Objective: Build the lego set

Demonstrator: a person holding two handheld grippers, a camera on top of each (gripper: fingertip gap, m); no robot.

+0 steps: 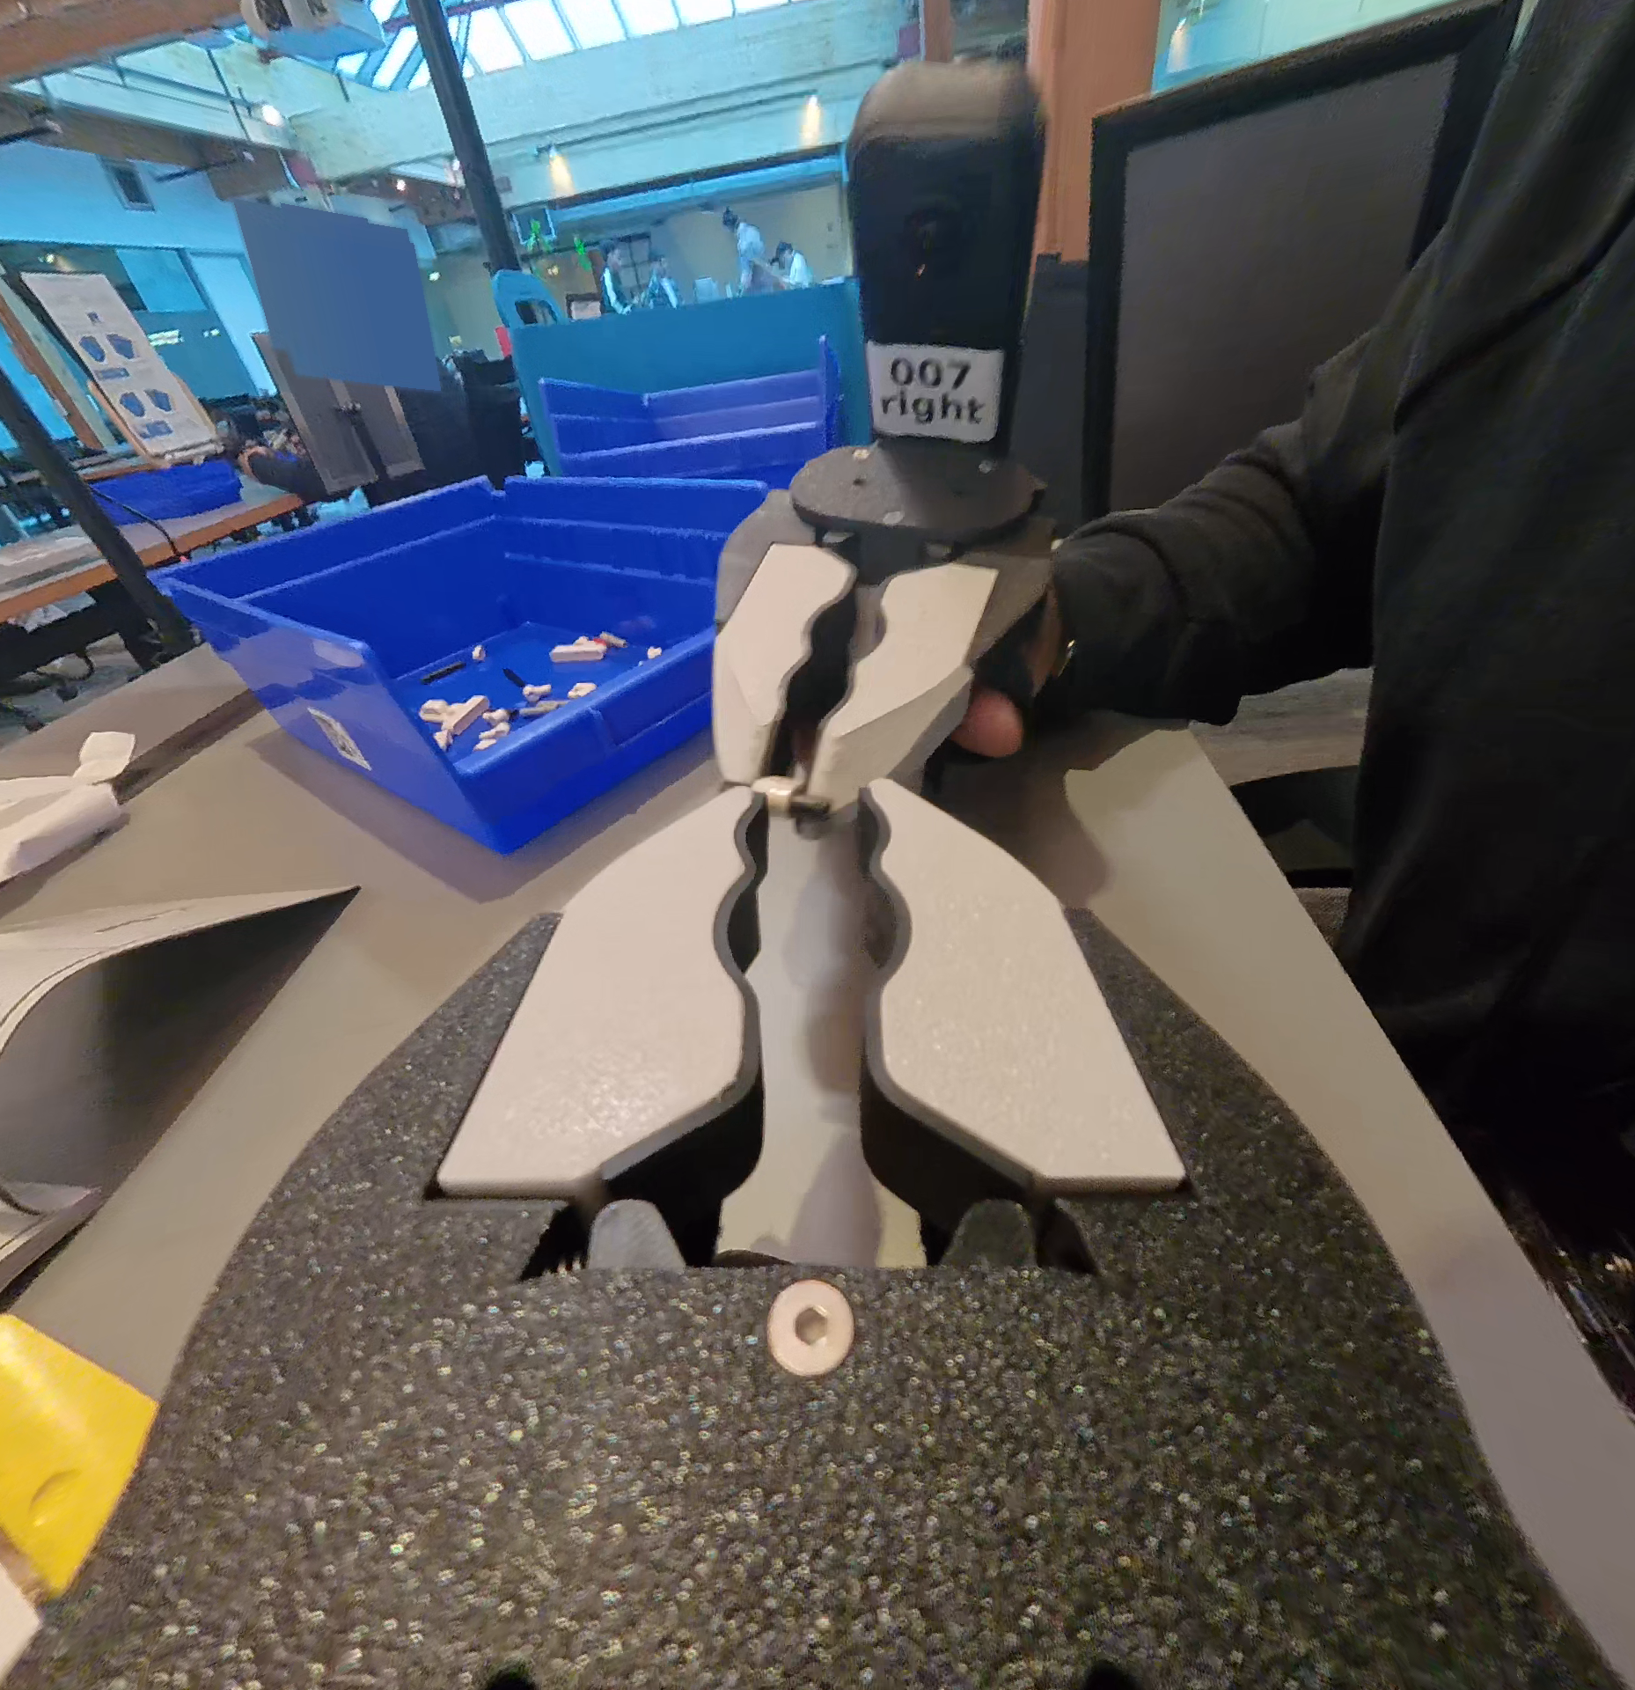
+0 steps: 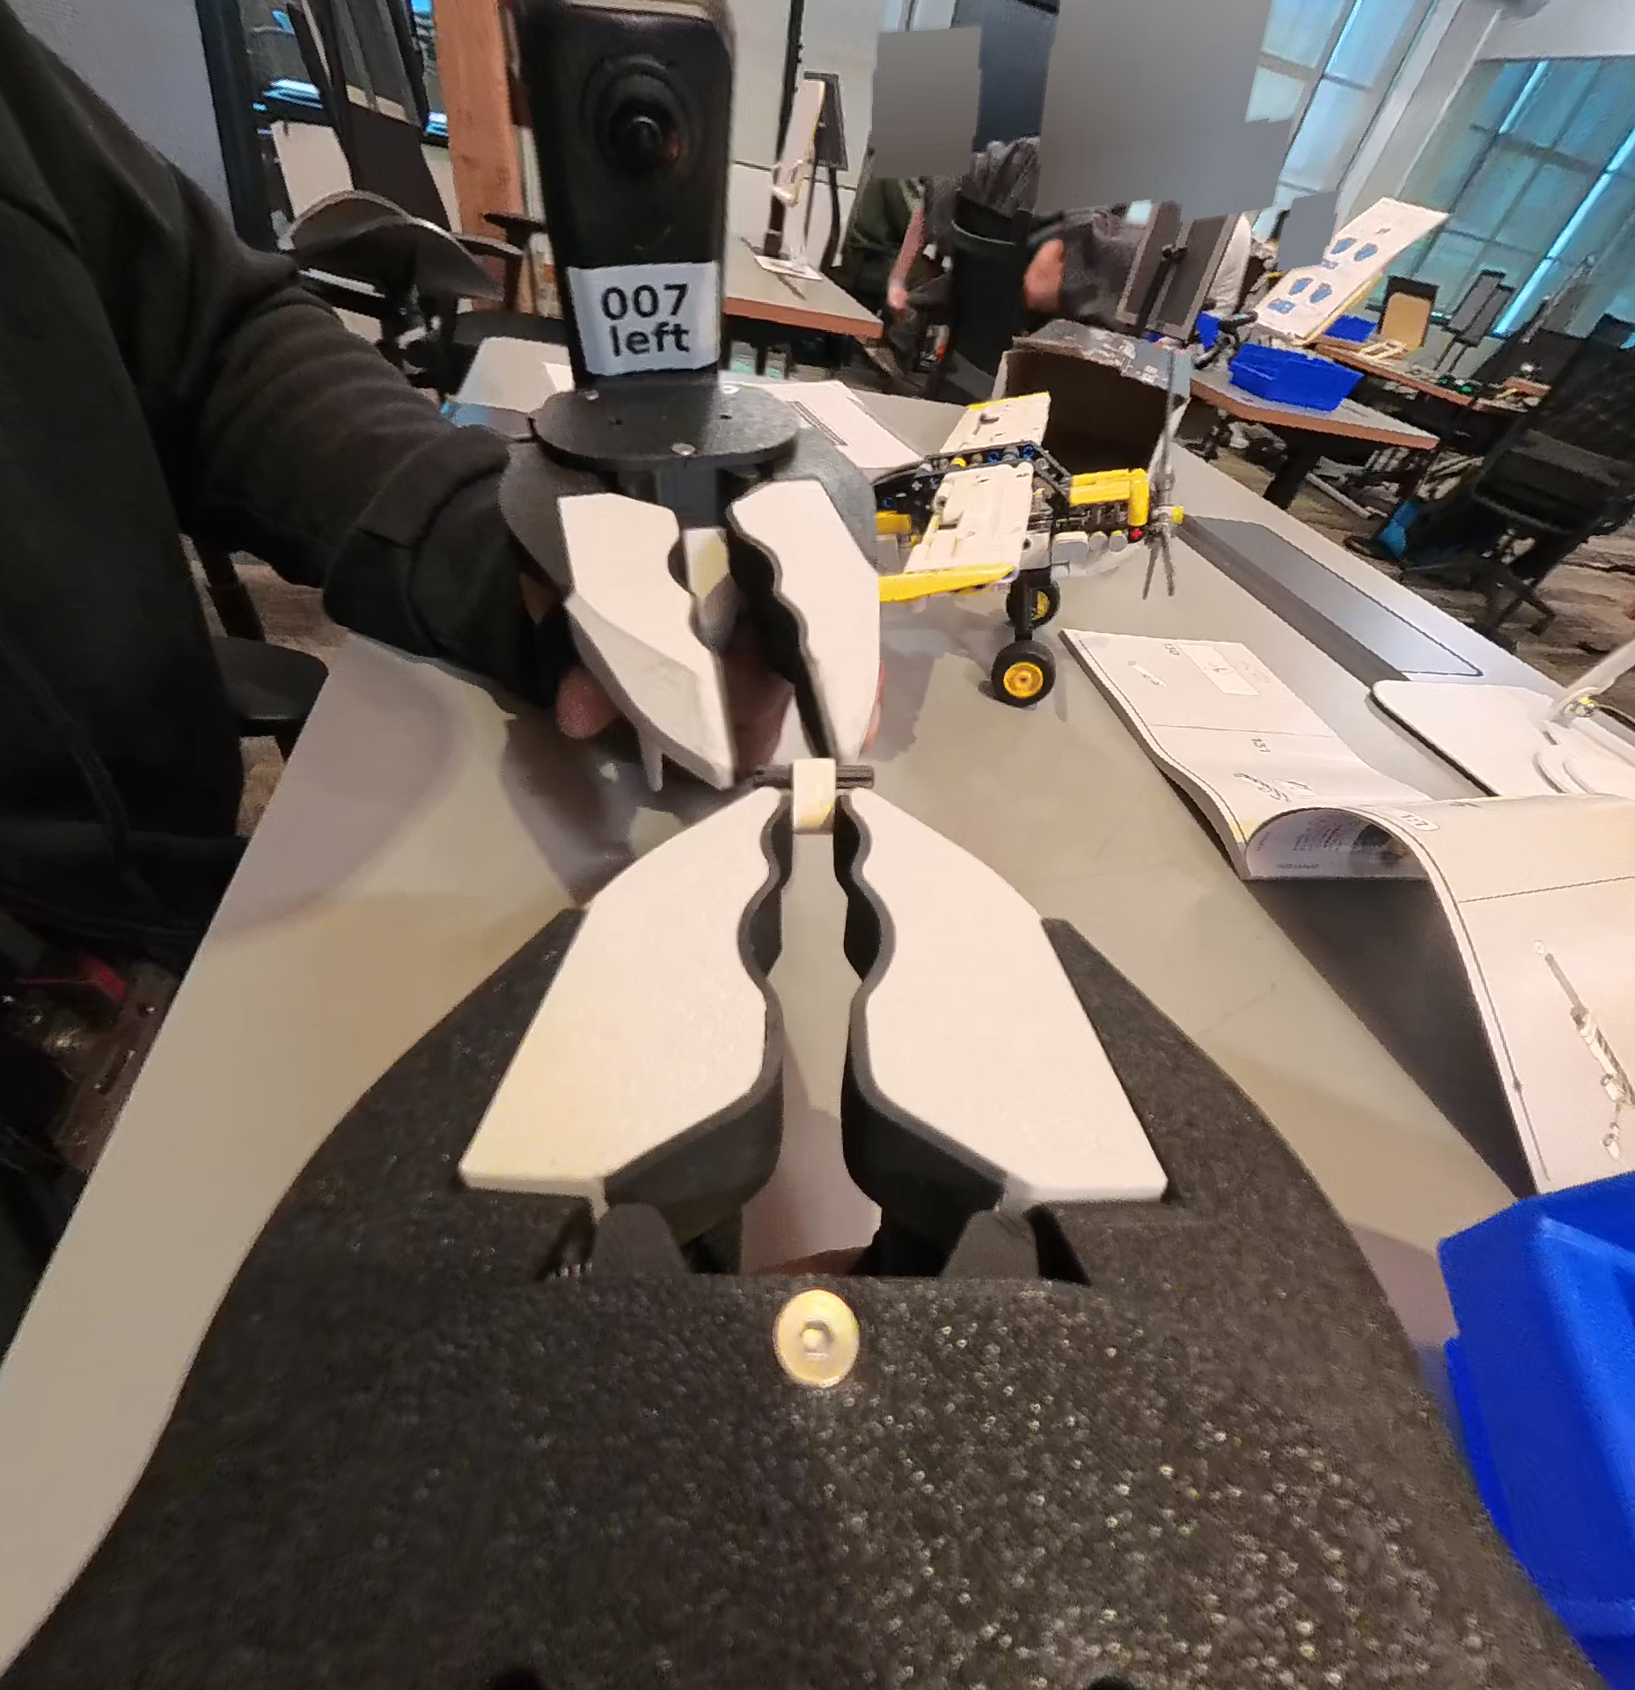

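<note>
White bushing [image 2: 812, 794] on black pin [image 2: 858, 777]: pinched by right gripper [image 2: 812, 805]; left gripper [image 1: 809, 805] jaws spread around pin. Grey tabletop [image 1: 274, 823], blue bin [image 1: 412, 640], open workshop.

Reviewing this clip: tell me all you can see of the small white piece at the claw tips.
The white piece is a small, smooth, plastic-looking ring or bush, threaded on a short black axle that sticks out on both sides. It is held above the grey table, clamped between the fingertips of the right claw. The left claw meets it tip to tip from the opposite side, open and not gripping it. In the left wrist view it is blurred.
</note>
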